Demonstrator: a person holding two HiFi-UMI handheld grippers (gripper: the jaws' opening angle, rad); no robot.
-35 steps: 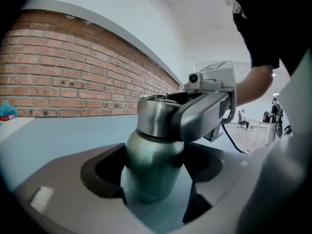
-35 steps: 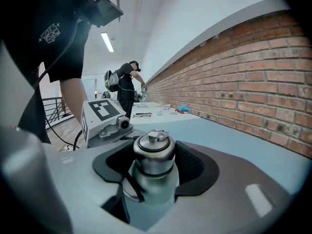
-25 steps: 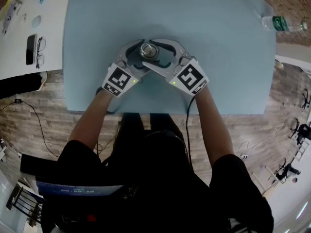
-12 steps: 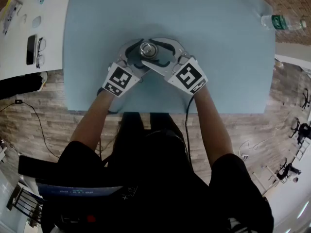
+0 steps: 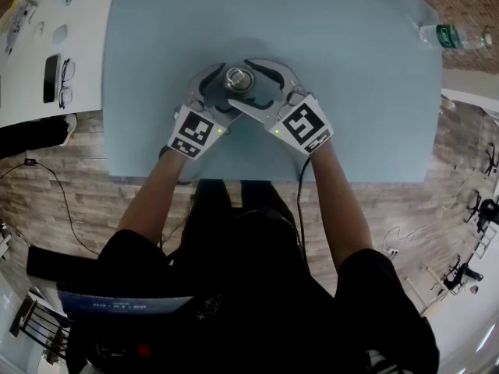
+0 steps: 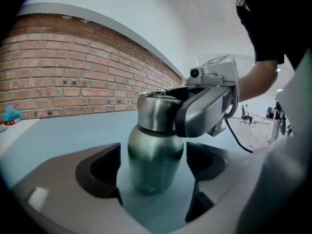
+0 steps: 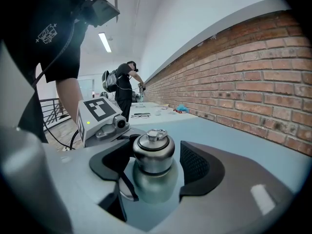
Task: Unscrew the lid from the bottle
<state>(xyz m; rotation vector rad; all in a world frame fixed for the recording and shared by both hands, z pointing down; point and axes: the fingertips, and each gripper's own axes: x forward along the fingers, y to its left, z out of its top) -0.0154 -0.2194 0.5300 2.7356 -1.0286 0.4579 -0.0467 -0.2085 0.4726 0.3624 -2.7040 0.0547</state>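
Observation:
A green metal bottle (image 6: 155, 156) with a steel lid (image 7: 153, 149) stands upright on the pale blue table (image 5: 351, 92). My left gripper (image 6: 153, 165) reaches round the bottle's body. Its jaws are opening, and table shows between each pad and the bottle. My right gripper (image 7: 155, 161) sits higher, level with the lid. Its jaws are opening too, with a gap beside the right pad (image 7: 195, 164). In the head view both grippers, left (image 5: 232, 88) and right (image 5: 242, 82), meet at the bottle (image 5: 238, 78) from the near side.
A plastic water bottle (image 5: 454, 37) lies at the table's far right corner. To the left, a white table holds a phone (image 5: 49, 78) and glasses (image 5: 65, 84). A brick wall (image 7: 253, 82) runs behind. A person (image 7: 126, 89) stands far back.
My left gripper has shifted slightly to the right and nearer. The jaws of both grippers stand a little wider round the bottle. The bottle has not moved.

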